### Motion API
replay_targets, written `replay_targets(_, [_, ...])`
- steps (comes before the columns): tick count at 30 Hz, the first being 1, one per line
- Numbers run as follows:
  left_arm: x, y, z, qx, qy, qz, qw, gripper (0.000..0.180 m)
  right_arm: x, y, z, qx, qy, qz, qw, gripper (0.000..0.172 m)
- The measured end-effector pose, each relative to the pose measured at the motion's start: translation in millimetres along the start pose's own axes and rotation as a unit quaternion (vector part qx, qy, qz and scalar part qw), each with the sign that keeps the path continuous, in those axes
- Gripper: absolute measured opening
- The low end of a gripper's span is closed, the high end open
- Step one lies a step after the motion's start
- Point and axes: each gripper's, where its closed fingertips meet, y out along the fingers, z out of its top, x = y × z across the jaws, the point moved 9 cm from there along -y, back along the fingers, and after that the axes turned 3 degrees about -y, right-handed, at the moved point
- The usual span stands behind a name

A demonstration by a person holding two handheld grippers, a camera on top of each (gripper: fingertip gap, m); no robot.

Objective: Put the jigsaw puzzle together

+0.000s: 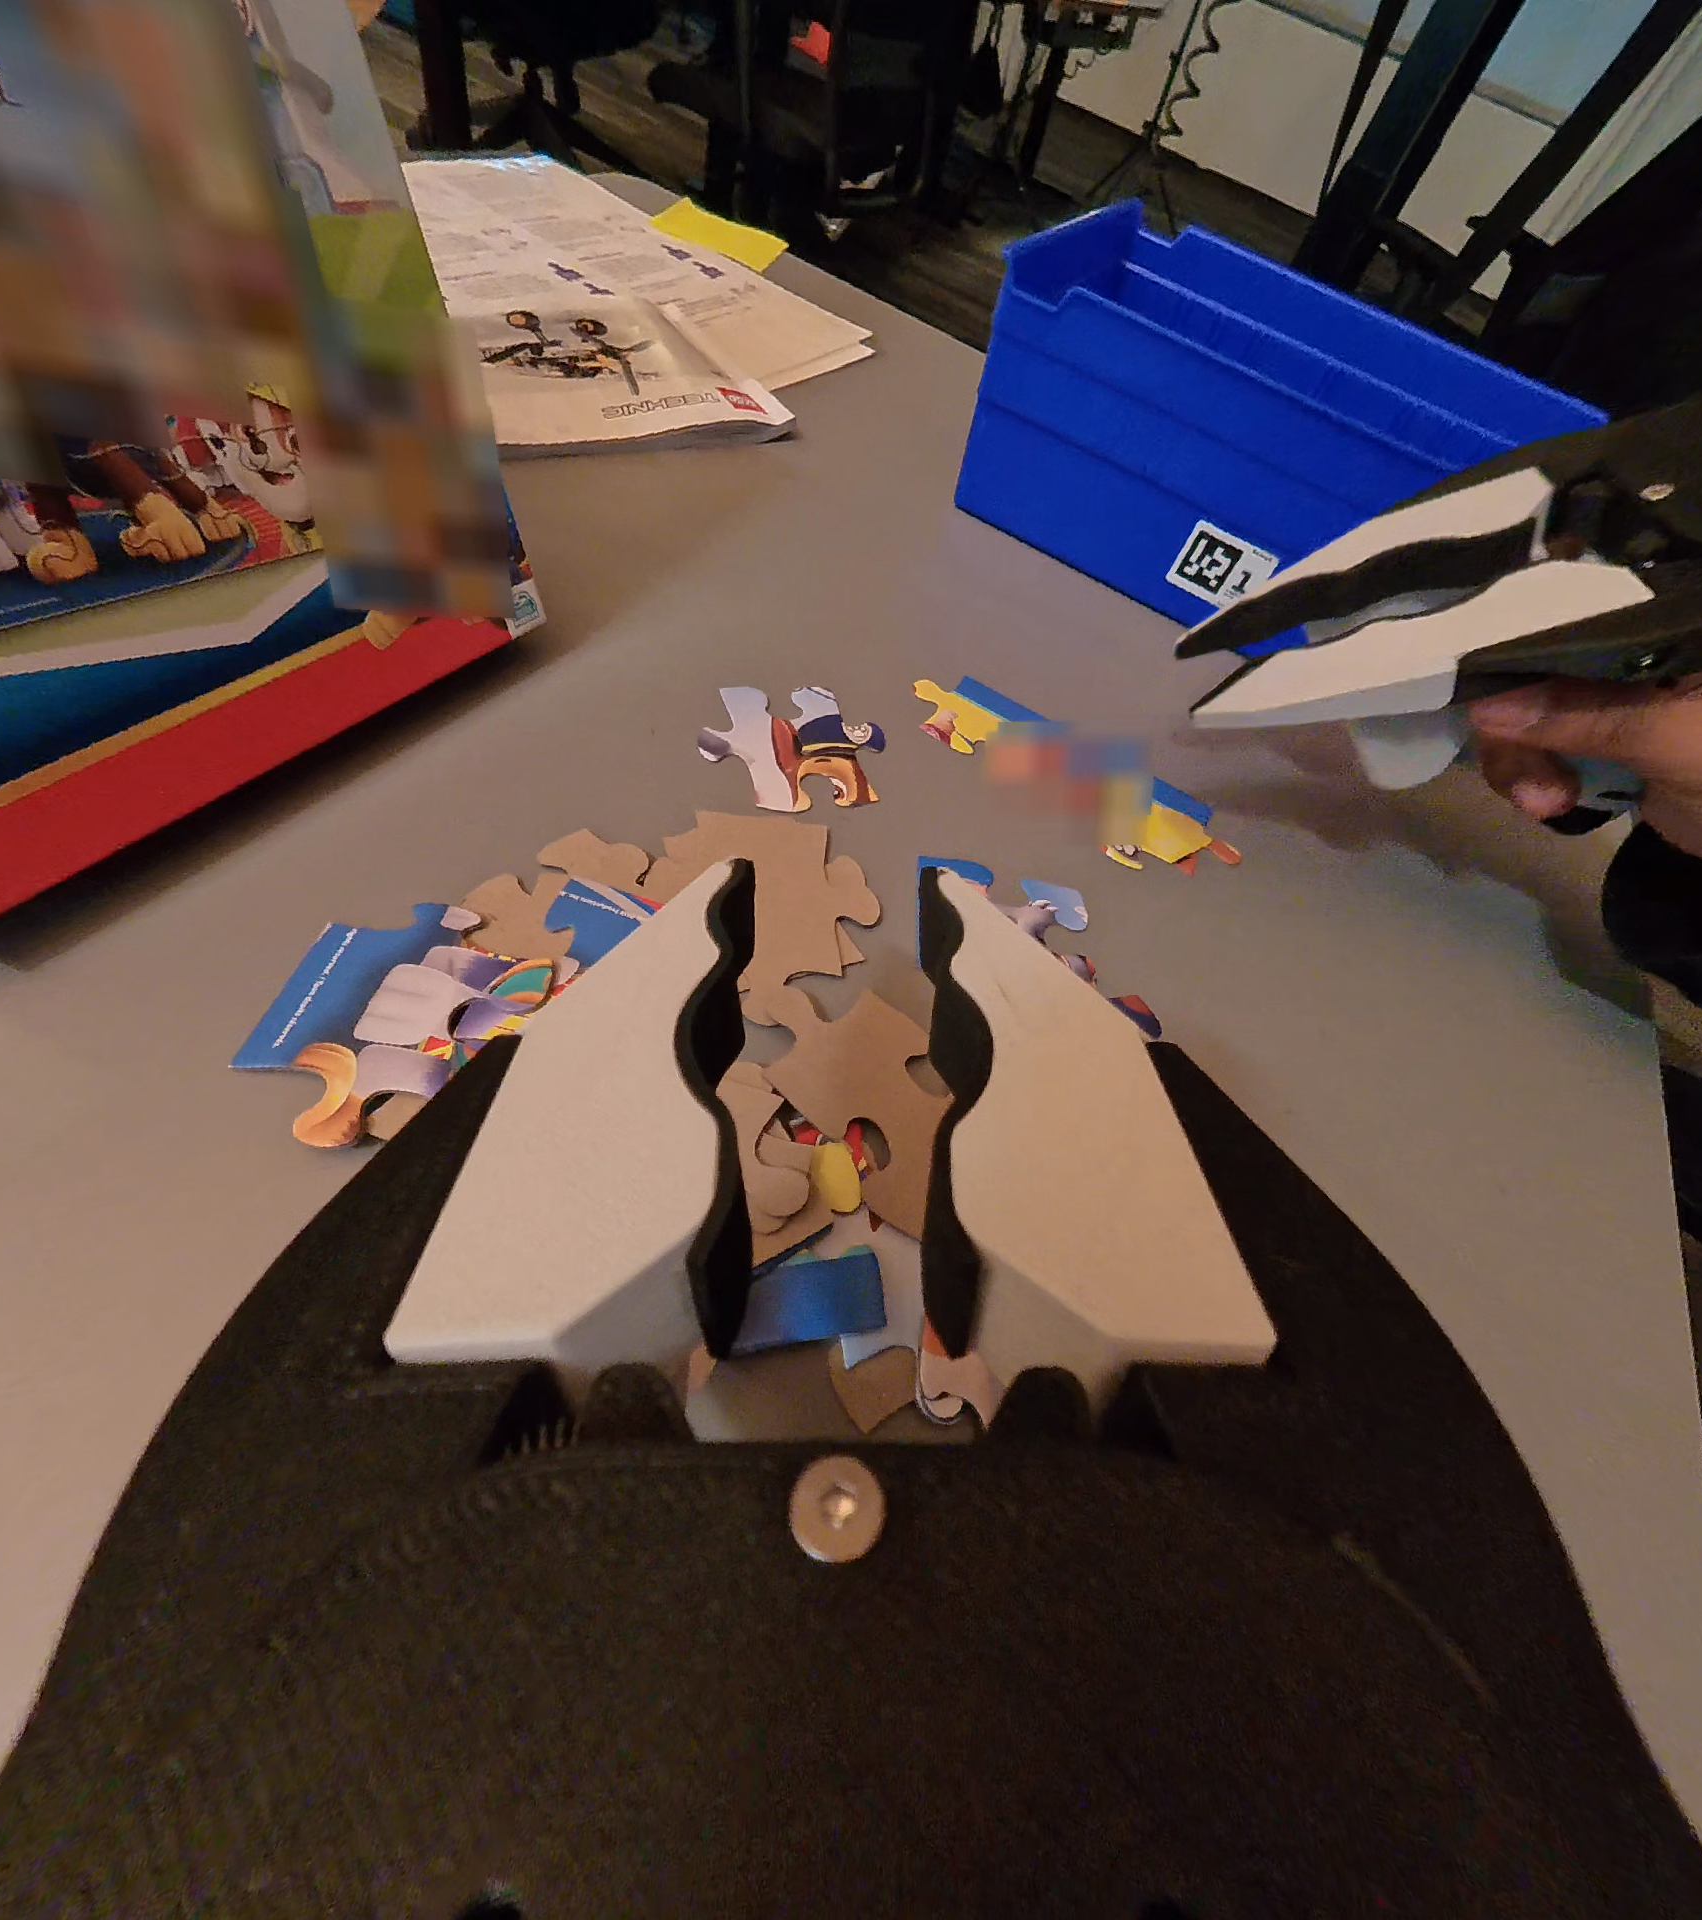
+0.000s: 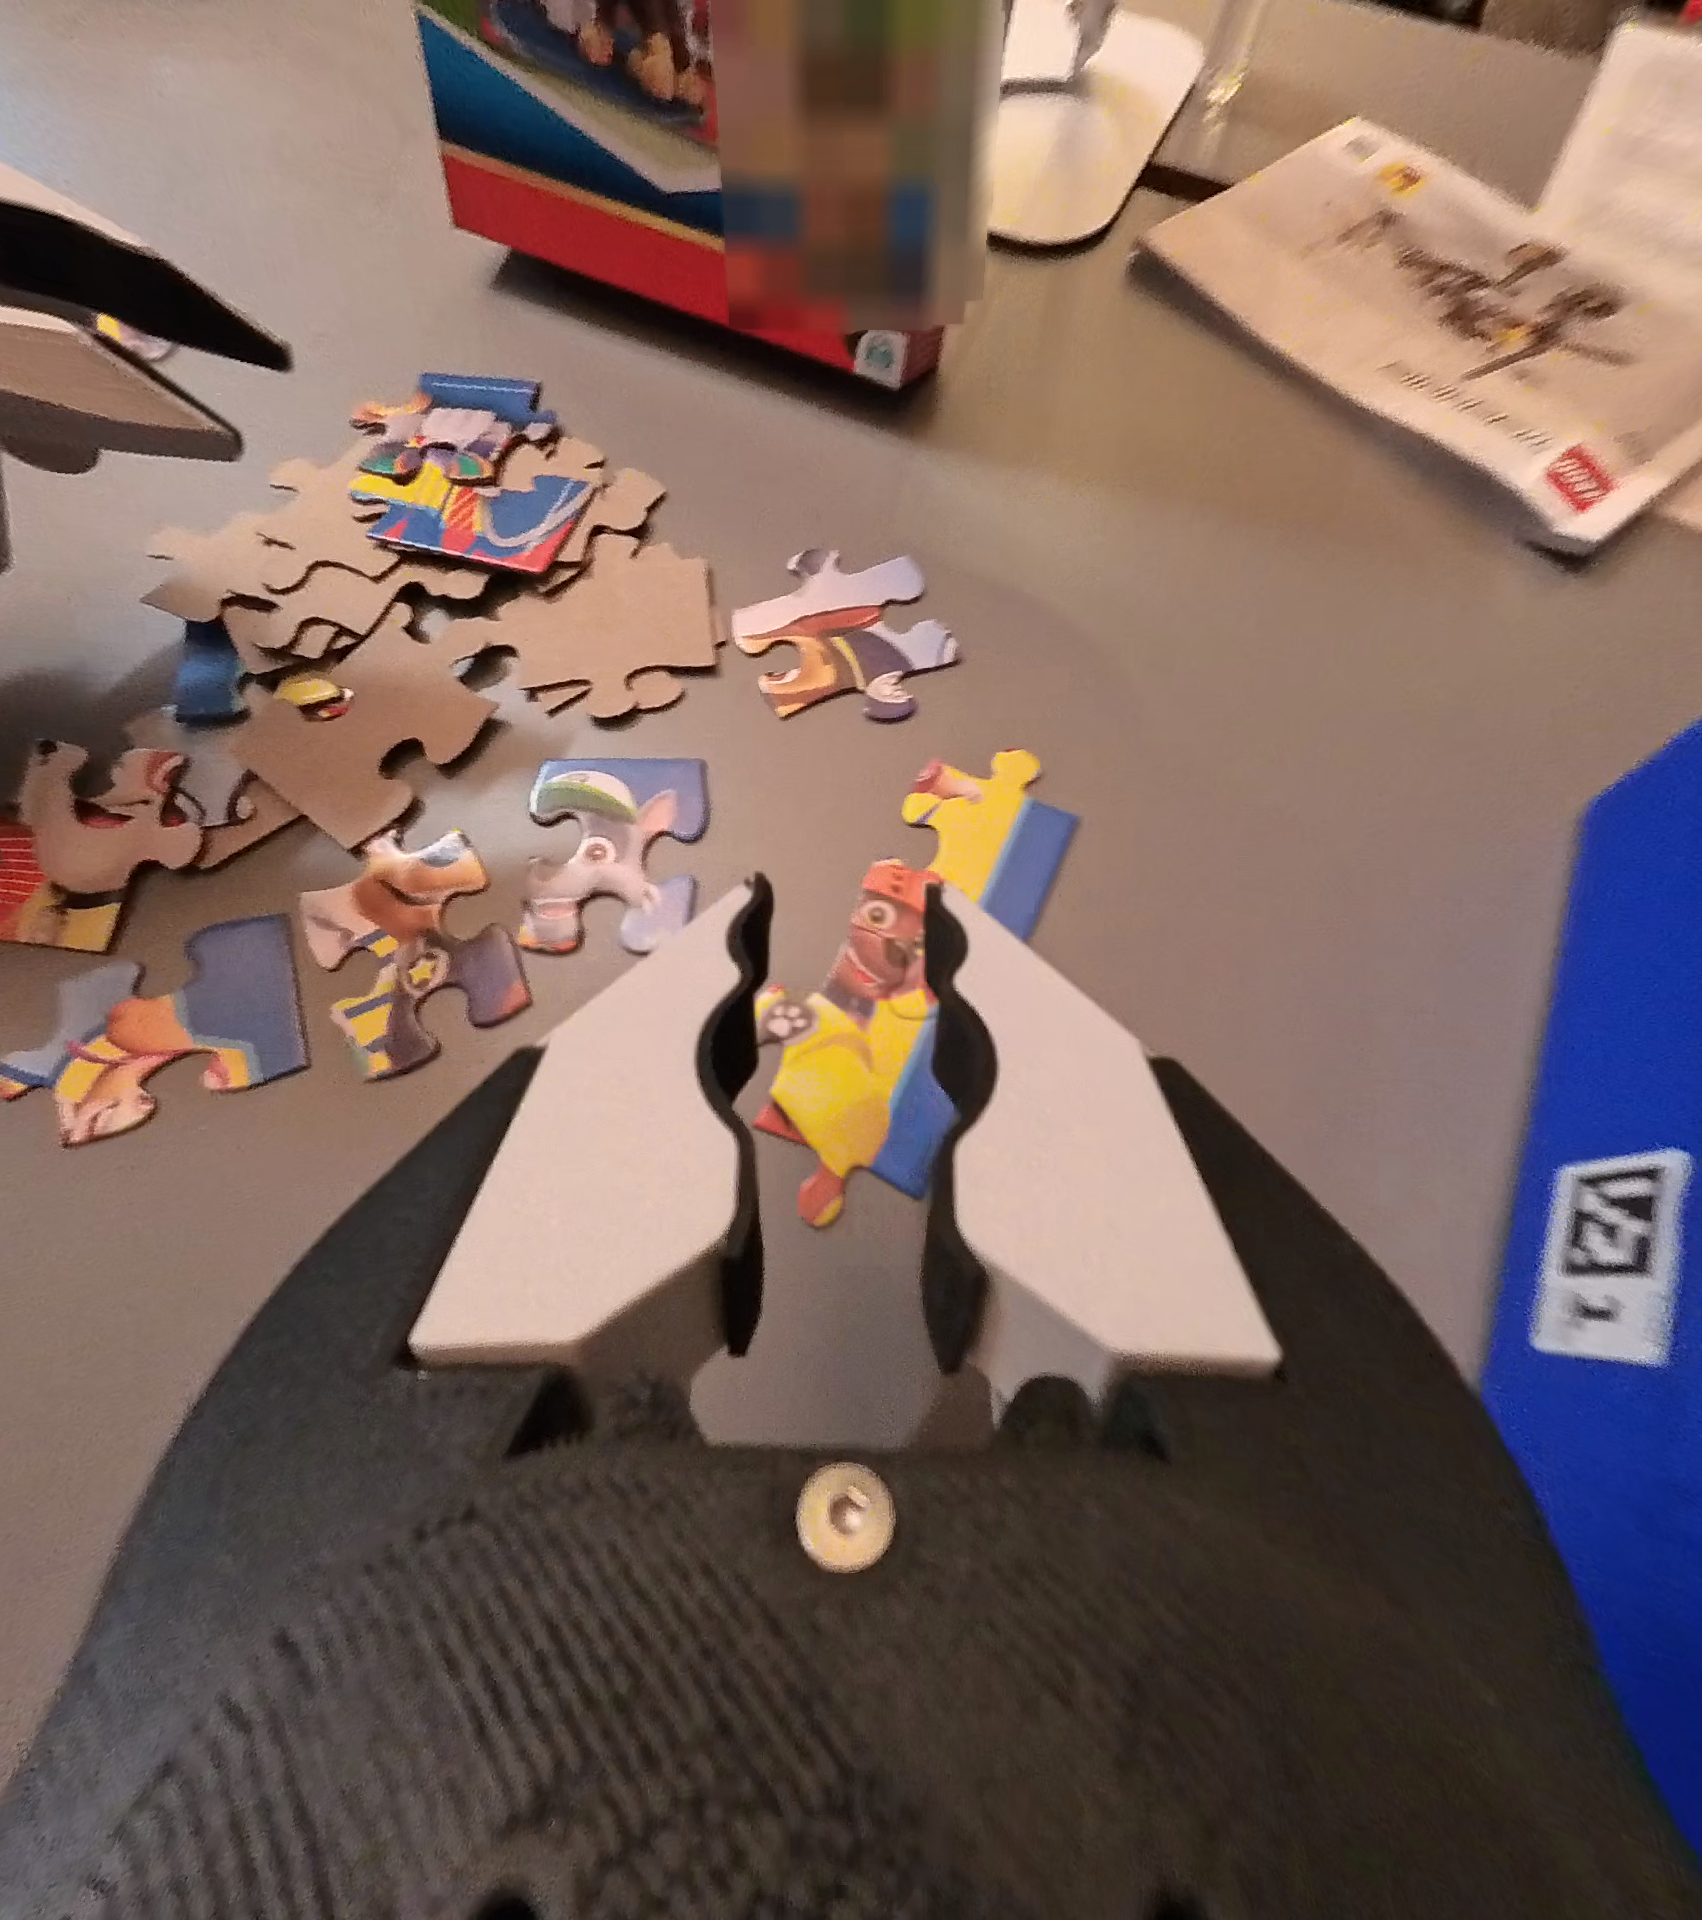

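Two hand-held grippers over loose jigsaw pieces on a grey table.

Left wrist view: the left gripper hangs with parted jaws, holding nothing, above a heap of brown-backed puzzle pieces; a puzzle box stands at left, a blue bin far right.
Right wrist view: the right gripper is open and bare above a yellow-and-blue puzzle piece lying flat near the bin.
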Motion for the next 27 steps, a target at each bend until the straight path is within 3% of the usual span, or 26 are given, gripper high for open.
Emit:
replay_targets(7, [-1,0,0,0.001,-0.001,0.004,1.000,0.029,5,-10,-9,-0.003,-0.001,-0.018,1.000,0.029])
replay_targets(27, [-4,-4,2,0.012,-0.005,0.014,1.000,0.028,2,26,-40,-0.061,0.011,-0.002,0.998,0.032])
